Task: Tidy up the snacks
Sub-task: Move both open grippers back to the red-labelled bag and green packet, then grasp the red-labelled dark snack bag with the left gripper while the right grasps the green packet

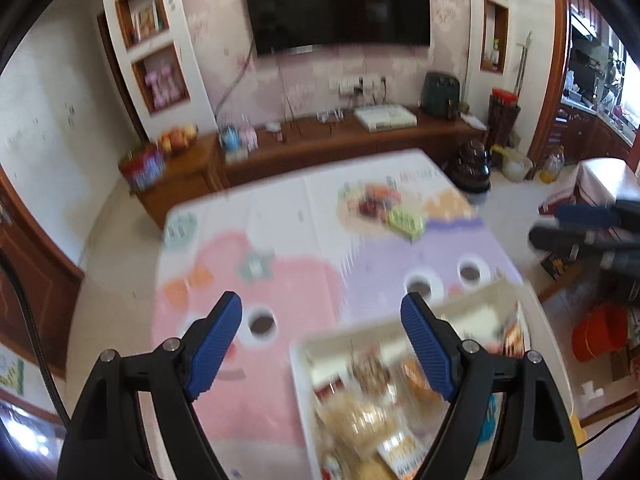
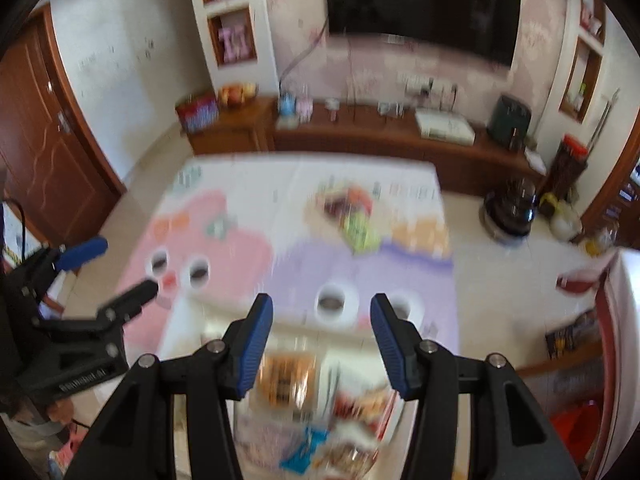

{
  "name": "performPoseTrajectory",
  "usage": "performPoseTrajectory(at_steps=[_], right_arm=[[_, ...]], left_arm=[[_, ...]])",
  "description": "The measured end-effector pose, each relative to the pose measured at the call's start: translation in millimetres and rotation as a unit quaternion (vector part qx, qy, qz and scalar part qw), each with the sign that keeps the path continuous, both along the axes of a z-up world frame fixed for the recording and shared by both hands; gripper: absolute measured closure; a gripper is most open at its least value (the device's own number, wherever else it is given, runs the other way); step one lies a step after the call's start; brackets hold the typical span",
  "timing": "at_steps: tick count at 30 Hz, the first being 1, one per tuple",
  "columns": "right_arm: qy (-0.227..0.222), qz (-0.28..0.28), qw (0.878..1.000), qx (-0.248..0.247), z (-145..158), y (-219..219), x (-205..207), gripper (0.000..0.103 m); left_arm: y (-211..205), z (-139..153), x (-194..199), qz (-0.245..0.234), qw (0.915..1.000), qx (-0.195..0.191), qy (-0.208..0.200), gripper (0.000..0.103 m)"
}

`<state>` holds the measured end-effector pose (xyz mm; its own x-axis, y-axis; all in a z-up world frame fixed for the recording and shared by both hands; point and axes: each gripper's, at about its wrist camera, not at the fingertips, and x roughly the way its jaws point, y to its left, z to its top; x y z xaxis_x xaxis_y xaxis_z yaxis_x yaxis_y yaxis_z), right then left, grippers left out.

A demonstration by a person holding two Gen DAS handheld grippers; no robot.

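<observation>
Both views are motion-blurred. A white bin (image 1: 472,300) full of snack packets (image 1: 360,408) sits at the near edge of a pastel play mat (image 1: 280,264); the bin also shows in the right wrist view (image 2: 224,308). A small pile of loose snacks (image 1: 384,208) lies at the mat's far side, including a green packet (image 2: 360,232). My left gripper (image 1: 322,344) is open and empty above the bin's left edge. My right gripper (image 2: 322,344) is open and empty above the bin. Each gripper shows in the other's view: the right one (image 1: 576,228), the left one (image 2: 116,268).
A wooden TV cabinet (image 1: 320,148) with a fruit bowl (image 1: 176,138) and boxes runs along the far wall under a TV (image 1: 336,4). A dark cooker (image 1: 474,164) stands on the floor right of the mat. A red bucket (image 1: 600,332) is at the right.
</observation>
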<state>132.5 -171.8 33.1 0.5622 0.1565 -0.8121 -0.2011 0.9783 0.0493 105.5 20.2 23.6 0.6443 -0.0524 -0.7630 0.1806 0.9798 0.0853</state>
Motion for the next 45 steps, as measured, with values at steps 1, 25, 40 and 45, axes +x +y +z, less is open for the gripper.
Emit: performPoseTrajectory(at_steps=[1, 25, 40, 45], right_arm=[[-0.016, -0.002, 1.0, 0.002, 17.5, -2.6, 11.3, 0.052], [0.144, 0.009, 0.99, -0.006, -126.9, -30.4, 250.9, 0.052], [0.233, 0.049, 0.971, -0.002, -246.1, -6.8, 254.1, 0.052], [0.221, 0.043, 0.974, -0.012, -243.3, -14.2, 248.2, 0.065]], left_arm=[[-0.3, 12.8, 9.0, -0.002, 0.9999, 0.003, -0.011, 0.022], [-43.5, -50.4, 281.6, -0.033, 0.998, 0.018, 0.051, 0.012], [-72.2, -151.7, 315.5, -0.056, 0.99, 0.029, 0.126, 0.012], [-91.4, -168.5, 321.5, -0.067, 0.9873, 0.032, 0.14, 0.012]])
